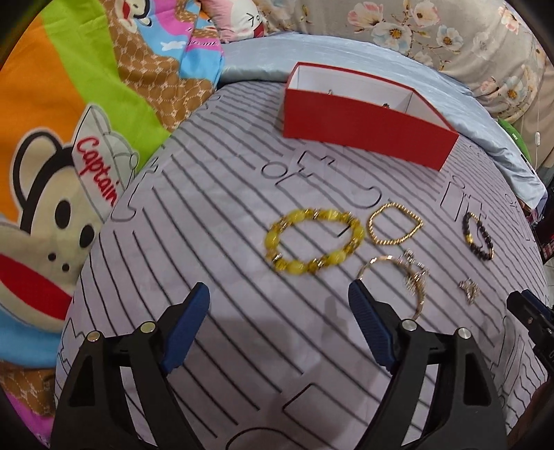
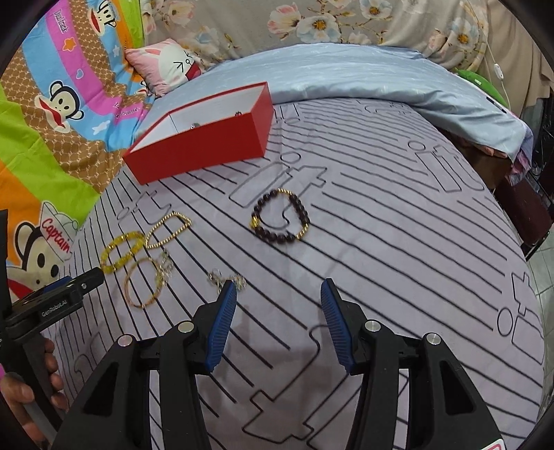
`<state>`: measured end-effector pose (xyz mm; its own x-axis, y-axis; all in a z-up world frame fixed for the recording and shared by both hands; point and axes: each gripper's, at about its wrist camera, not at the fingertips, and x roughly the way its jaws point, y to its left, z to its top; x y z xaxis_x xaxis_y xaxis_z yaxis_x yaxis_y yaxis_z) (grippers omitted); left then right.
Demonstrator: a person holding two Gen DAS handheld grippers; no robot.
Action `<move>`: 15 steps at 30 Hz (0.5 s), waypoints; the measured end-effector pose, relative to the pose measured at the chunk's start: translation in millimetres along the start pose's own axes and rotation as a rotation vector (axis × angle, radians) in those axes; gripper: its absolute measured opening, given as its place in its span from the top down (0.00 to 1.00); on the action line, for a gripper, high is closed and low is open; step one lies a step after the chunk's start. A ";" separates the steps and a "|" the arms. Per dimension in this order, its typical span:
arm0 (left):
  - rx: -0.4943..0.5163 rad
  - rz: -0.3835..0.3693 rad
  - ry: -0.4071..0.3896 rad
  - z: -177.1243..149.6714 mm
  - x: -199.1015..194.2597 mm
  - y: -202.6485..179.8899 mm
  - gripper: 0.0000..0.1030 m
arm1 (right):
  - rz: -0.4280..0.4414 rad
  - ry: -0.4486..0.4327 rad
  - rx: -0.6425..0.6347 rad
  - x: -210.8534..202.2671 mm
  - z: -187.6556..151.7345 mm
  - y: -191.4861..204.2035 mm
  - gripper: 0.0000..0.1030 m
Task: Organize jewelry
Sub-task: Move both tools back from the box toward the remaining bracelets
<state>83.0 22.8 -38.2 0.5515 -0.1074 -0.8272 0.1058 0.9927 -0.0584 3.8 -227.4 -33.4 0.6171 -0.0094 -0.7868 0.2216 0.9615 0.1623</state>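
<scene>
Lying flat on the bed (image 2: 381, 225): dark bead bracelet (image 2: 280, 216), yellow bead bracelet (image 1: 313, 242). Red box (image 1: 363, 133) lying lengthwise far, holding two small pieces. Left gripper (image 1: 278, 301) and right gripper (image 2: 278, 294) fingers hovering apart, empty.

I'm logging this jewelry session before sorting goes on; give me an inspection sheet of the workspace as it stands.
Surface: grey striped bedsheet, soft and slightly uneven.
Job's things: red box open, small pieces inside, too small to identify; yellow bead bracelet, gold chain bracelet, thin bangle with charms, dark bead bracelet and a small silver piece all lie on the sheet.
Clutter: nothing seen.
Grippers: left tool open, empty; right tool open, empty.
Cables: white cord at the far right edge.
Surroundings: cartoon blanket, floral bedding, blue quilt.
</scene>
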 end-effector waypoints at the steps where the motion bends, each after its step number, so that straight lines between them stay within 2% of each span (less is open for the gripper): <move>1: -0.006 -0.002 0.004 -3.2 0.6 2.7 0.22 | 0.001 0.004 0.002 0.7 -2.7 -0.7 0.51; 7: -0.025 -0.002 0.011 -7.2 2.8 9.3 0.22 | 0.008 0.019 0.001 4.6 -7.6 1.8 0.51; 15: -0.066 -0.003 -0.001 18.7 15.6 18.3 0.23 | 0.015 0.016 -0.012 5.5 -1.4 7.5 0.51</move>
<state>108.9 38.3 -41.7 0.5521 -0.1102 -0.8265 0.0523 0.9939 -0.0976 7.8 -219.8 -37.3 0.6083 0.0095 -0.7937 0.2032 0.9648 0.1672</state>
